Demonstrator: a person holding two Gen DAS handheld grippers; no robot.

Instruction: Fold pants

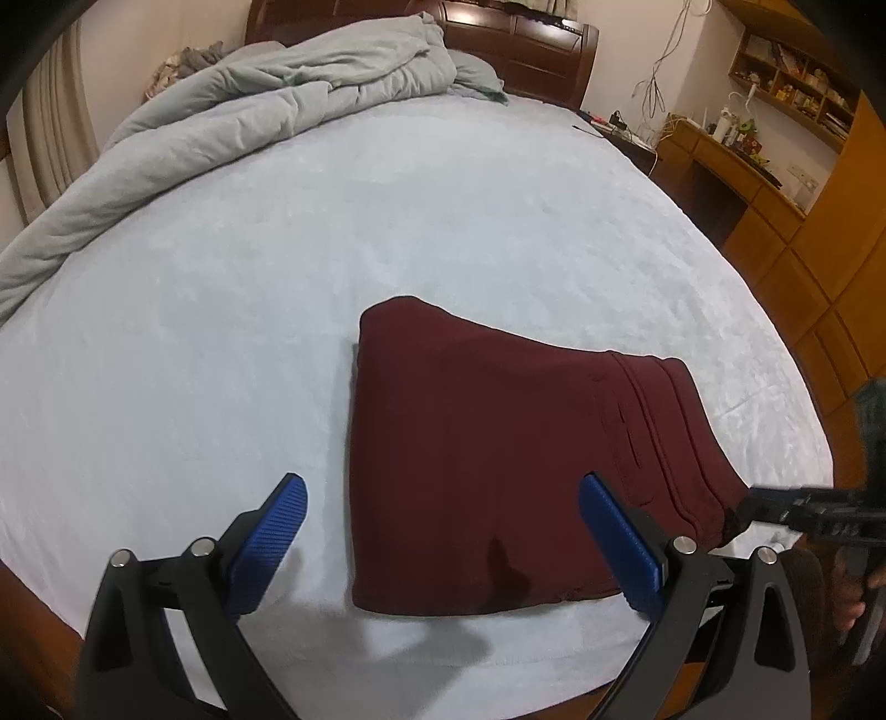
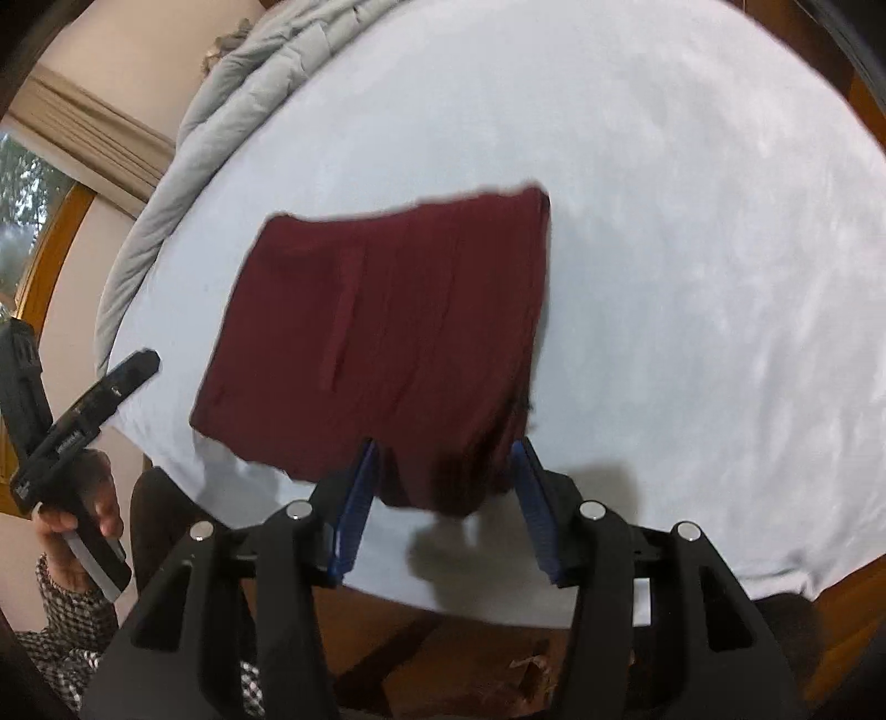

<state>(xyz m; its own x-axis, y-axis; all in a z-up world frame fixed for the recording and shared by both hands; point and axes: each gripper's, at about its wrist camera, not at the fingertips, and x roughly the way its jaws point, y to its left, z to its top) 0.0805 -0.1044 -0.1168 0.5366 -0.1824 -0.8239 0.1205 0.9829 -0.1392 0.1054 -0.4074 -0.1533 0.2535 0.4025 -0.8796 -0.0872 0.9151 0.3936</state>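
The maroon pants lie folded into a compact rectangle on the pale blue bed sheet, waistband at the right end. My left gripper is open above the near left part of the pants, holding nothing. In the right wrist view the pants lie just ahead, and my right gripper is open with the near edge of the fabric between its blue fingers, not clamped. The right gripper also shows at the right edge of the left wrist view, at the waistband corner.
A rumpled grey duvet lies along the far left of the bed, below a dark wooden headboard. A wooden desk and shelves stand at the right. The bed's near edge is close to both grippers.
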